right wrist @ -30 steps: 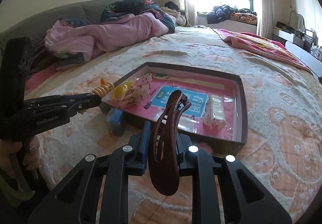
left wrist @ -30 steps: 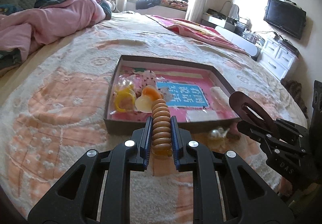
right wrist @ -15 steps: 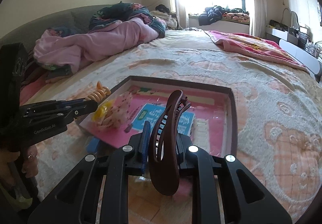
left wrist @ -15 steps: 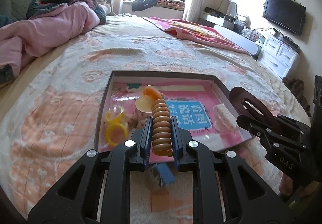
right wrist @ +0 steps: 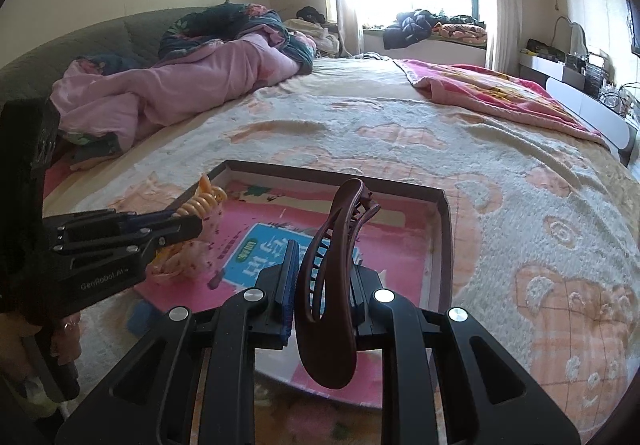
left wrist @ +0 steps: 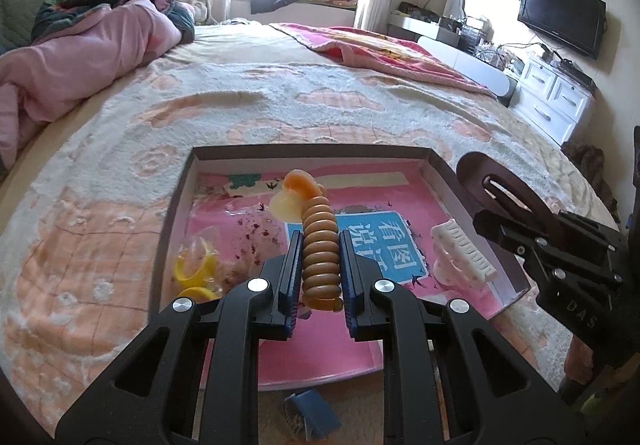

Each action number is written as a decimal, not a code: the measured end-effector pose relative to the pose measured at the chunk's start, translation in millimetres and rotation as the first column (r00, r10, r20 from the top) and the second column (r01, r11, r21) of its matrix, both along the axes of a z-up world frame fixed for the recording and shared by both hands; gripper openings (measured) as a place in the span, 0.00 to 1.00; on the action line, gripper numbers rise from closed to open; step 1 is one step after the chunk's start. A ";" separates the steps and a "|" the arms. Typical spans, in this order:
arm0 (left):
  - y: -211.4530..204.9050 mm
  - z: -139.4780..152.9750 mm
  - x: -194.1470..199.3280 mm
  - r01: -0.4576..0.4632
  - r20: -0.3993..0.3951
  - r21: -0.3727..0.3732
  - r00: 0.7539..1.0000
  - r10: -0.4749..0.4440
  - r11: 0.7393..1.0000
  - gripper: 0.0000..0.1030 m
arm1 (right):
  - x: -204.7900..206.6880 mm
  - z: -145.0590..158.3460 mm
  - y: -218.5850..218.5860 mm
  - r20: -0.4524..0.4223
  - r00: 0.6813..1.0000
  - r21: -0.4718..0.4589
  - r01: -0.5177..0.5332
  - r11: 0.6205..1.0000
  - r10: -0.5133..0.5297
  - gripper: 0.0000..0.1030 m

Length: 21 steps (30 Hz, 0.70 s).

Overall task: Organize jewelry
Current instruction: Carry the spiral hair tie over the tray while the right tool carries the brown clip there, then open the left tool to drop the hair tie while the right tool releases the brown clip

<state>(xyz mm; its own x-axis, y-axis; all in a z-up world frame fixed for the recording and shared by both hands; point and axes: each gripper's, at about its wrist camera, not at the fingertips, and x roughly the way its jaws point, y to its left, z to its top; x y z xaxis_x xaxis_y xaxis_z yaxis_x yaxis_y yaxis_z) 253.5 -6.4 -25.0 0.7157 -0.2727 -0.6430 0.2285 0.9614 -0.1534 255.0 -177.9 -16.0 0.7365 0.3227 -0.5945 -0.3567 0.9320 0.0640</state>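
While we hold them above the open box [left wrist: 176,205] on the bed [left wrist: 280,105], our left hand-held gripper [left wrist: 319,269] pinches the orange spiral hair tie [left wrist: 320,245], and our right hand-held gripper [right wrist: 324,293] pinches the brown hair claw [right wrist: 332,285].

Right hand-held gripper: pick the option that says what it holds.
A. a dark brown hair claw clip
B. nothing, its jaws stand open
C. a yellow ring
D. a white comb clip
A: in the right wrist view the right hand-held gripper is shut on the dark brown hair claw clip, which stands up between its pads above the tray.
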 end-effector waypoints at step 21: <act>-7.1 -36.9 14.3 0.043 -0.096 0.013 0.995 -0.042 0.999 0.11 | 77.0 -39.6 17.8 -0.185 0.982 -0.021 -0.036 0.999 0.032 0.19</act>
